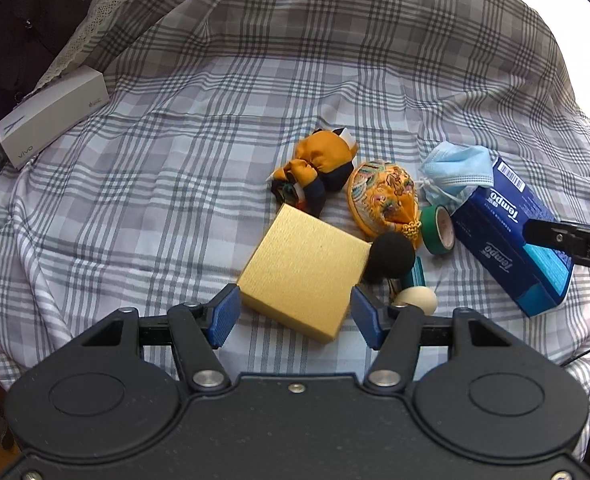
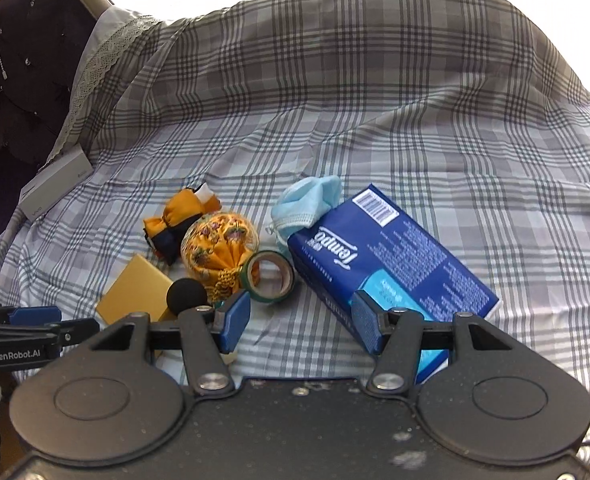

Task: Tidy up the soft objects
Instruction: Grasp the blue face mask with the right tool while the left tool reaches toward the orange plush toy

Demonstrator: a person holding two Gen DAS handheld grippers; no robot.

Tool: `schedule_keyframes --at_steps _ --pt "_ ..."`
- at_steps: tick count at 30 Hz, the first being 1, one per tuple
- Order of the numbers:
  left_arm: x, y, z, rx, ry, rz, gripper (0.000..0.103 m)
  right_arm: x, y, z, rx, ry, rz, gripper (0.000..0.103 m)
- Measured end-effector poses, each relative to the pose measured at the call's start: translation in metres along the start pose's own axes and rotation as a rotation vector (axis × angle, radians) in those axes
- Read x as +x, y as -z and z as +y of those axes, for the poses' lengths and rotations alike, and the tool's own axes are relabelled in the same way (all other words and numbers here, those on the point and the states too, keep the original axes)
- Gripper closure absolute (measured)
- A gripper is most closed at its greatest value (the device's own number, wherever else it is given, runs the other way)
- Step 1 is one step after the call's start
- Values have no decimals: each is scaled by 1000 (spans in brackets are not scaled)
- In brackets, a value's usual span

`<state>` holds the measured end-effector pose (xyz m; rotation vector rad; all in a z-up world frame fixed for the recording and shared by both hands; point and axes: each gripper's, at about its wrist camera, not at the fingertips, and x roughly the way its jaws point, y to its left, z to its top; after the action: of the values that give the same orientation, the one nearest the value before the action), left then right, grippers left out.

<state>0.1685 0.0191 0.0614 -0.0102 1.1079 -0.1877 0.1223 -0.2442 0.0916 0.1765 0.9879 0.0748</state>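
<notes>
A bed (image 1: 175,160) covered in a grey-and-white plaid sheet carries everything; a dark tufted headboard (image 2: 23,80) rises at its far left corner, with a lace-edged pillow (image 2: 107,48) against it. A white box (image 1: 51,116) lies by the left edge, below the pillow.

The soft things sit in a loose cluster toward the near middle of the bed. An orange and navy cloth toy (image 1: 315,168), knotted and lumpy, touches a round brocade pouch (image 1: 383,196) with a flowered yellow weave and a tassel. Just beside the pouch's near side is a black foam ball (image 1: 389,258), matte and spongy. A crumpled pale blue mask (image 1: 455,168) rests on the far end of a glossy blue tissue pack (image 2: 395,256), a long rectangular block. Between pouch and pack stands a green tape roll (image 1: 439,230), tilted. A square mustard box (image 1: 303,276) with a grained top lies nearest, and a small cream egg shape (image 1: 415,300) sits close to it.

The left gripper (image 1: 295,314) is spread over the mustard box, pinching nothing. The right gripper (image 2: 301,320) is likewise spread and empty above the sheet, its right finger in front of the pack's near end.
</notes>
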Motion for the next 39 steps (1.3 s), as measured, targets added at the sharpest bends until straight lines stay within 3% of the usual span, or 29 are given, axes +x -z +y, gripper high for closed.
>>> schedule_keyframes --at_steps 6,15,18,22,28,39 --pt "12 -13 0 -7 14 8 46 43 -36 2 -69 61 30 47" --pt "28 -24 8 -28 20 22 46 102 -63 3 -210 142 64 48" --pt "32 -26 11 -37 20 26 46 122 -80 -8 -176 167 48 48" --pt "37 -27 16 -49 16 30 46 140 -107 -31 -39 150 -1 48" --pt "41 -29 21 -60 2 35 46 142 -116 -57 233 -2 -18 47" --pt "32 -26 18 -55 12 12 46 117 -98 -31 268 40 -10 46"
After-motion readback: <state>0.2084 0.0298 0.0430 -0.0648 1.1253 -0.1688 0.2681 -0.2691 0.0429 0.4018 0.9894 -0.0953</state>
